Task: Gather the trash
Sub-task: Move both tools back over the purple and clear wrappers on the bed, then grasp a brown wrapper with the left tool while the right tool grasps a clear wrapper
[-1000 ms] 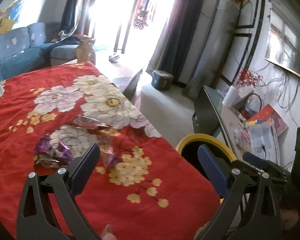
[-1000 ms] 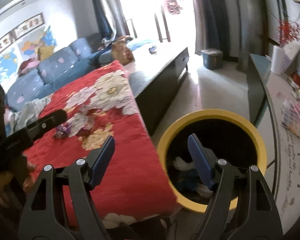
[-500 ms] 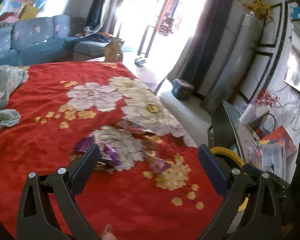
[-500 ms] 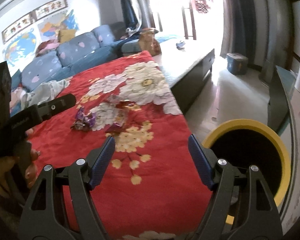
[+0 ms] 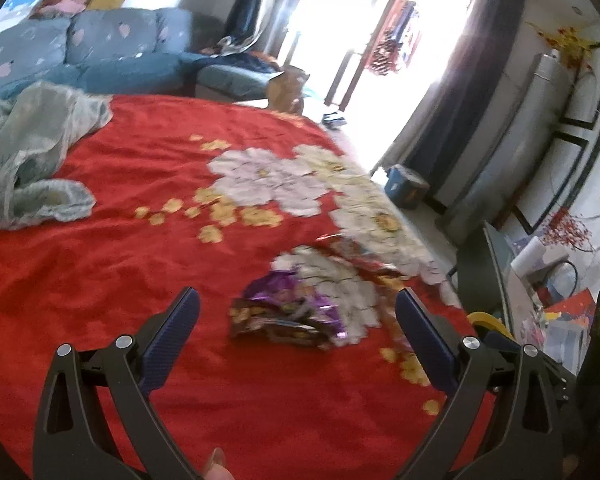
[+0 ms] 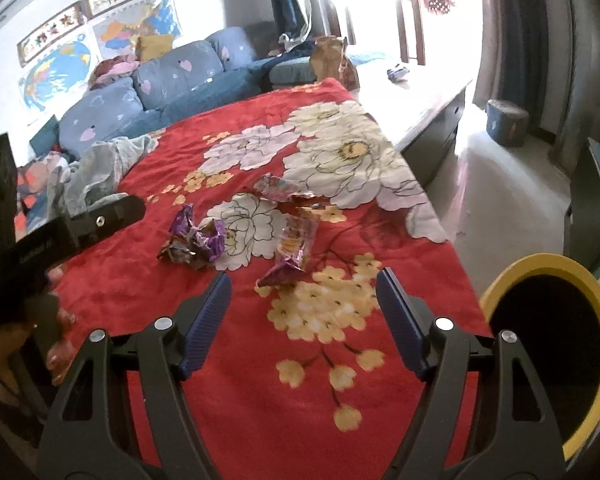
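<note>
Crumpled wrappers lie on a red flowered blanket (image 6: 260, 392). A purple wrapper (image 5: 288, 312) (image 6: 194, 242) lies just ahead of my open, empty left gripper (image 5: 298, 320). A clear orange wrapper (image 6: 296, 240) with a purple end lies just ahead of my open, empty right gripper (image 6: 304, 292). A red wrapper (image 6: 284, 192) (image 5: 352, 252) lies farther back. The yellow-rimmed bin (image 6: 548, 344) stands at the blanket's right edge; a sliver of its rim (image 5: 488, 318) shows in the left wrist view.
A pale green cloth (image 5: 28, 160) (image 6: 100, 168) lies at the blanket's far left. A blue sofa (image 6: 160, 88) stands behind. A low dark cabinet (image 6: 436, 120) and a small blue box (image 6: 506, 120) on the floor are to the right. A glass table (image 5: 500, 280) is beside the bin.
Both grippers have swung left, away from the bin and over the blanket. The wrappers now sit closer and more central in both views. Both stay open.
</note>
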{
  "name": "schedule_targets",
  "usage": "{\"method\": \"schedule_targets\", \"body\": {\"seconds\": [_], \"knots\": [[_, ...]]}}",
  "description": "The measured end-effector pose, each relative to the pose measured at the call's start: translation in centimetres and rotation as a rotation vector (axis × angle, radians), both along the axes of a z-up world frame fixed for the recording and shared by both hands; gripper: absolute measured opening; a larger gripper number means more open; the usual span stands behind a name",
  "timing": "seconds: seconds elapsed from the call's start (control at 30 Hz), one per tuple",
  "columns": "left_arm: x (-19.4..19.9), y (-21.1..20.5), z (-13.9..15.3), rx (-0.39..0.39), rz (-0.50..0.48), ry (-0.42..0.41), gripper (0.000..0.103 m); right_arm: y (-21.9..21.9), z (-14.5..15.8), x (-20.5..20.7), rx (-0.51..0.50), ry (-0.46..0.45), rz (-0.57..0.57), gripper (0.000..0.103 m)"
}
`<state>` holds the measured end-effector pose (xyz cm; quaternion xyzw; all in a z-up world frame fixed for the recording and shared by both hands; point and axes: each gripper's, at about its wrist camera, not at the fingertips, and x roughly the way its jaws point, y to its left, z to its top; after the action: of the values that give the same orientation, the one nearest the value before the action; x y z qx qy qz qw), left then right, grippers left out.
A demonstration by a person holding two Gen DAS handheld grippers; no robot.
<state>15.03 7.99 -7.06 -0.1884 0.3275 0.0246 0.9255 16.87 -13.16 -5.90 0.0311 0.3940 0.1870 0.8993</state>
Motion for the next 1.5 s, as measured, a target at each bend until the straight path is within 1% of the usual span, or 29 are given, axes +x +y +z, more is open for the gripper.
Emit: {"method": "schedule_targets", "body": {"seconds": [0.1,0.2,0.27,0.33,0.4,0.5,0.63,0.67,0.73,0.87,1.0,1.17,1.2,1.43,1.5], "knots": [[0.3,1.3,-1.1,-0.022,0.02,0.027,0.093,1.0,-0.7,1.1,0.0,0.024,0.014,0.06],[0.7,2.1,-2.0,-0.05,0.024,0.051,0.081,1.8,-1.4,2.0,-0.003,0.045,0.026,0.054],[1.2,2.4,-2.8,-0.071,0.019,0.069,0.076,2.3,-1.9,2.7,-0.005,0.062,0.03,0.051],[1.6,2.7,-3.5,-0.095,0.012,0.085,0.069,2.7,-2.5,3.3,-0.01,0.078,0.029,0.048],[1.9,2.7,-4.1,-0.113,0.006,0.098,0.064,2.9,-3.0,3.7,-0.014,0.093,0.023,0.045],[2.4,2.6,-5.1,-0.132,-0.001,0.122,0.059,3.0,-3.5,4.2,-0.014,0.11,0.021,0.037],[2.6,2.6,-5.6,-0.134,-0.004,0.129,0.052,3.1,-4.4,4.5,-0.011,0.139,0.023,0.027],[2.6,2.5,-5.6,-0.135,-0.008,0.128,0.051,3.1,-4.5,4.4,-0.008,0.142,0.023,0.027],[2.7,2.4,-5.6,-0.134,-0.014,0.131,0.045,3.0,-4.7,4.1,-0.005,0.141,0.024,0.027],[2.8,1.8,-5.7,-0.122,-0.034,0.139,0.04,2.9,-4.6,3.4,-0.002,0.137,0.031,0.026],[2.6,1.3,-5.7,-0.116,-0.055,0.144,0.032,2.5,-4.6,2.6,0.004,0.139,0.036,0.026],[2.3,0.5,-5.7,-0.108,-0.081,0.144,0.028,1.9,-4.6,1.6,0.018,0.146,0.033,0.026],[2.2,0.4,-5.6,-0.107,-0.085,0.143,0.021,1.7,-4.6,1.4,0.02,0.147,0.033,0.026],[1.3,-0.5,-4.8,-0.122,-0.124,0.124,0.019,0.8,-4.3,0.4,0.031,0.148,0.023,0.026],[1.1,-0.9,-4.4,-0.116,-0.138,0.115,0.018,0.4,-4.2,0.2,0.035,0.147,0.017,0.026]]}}
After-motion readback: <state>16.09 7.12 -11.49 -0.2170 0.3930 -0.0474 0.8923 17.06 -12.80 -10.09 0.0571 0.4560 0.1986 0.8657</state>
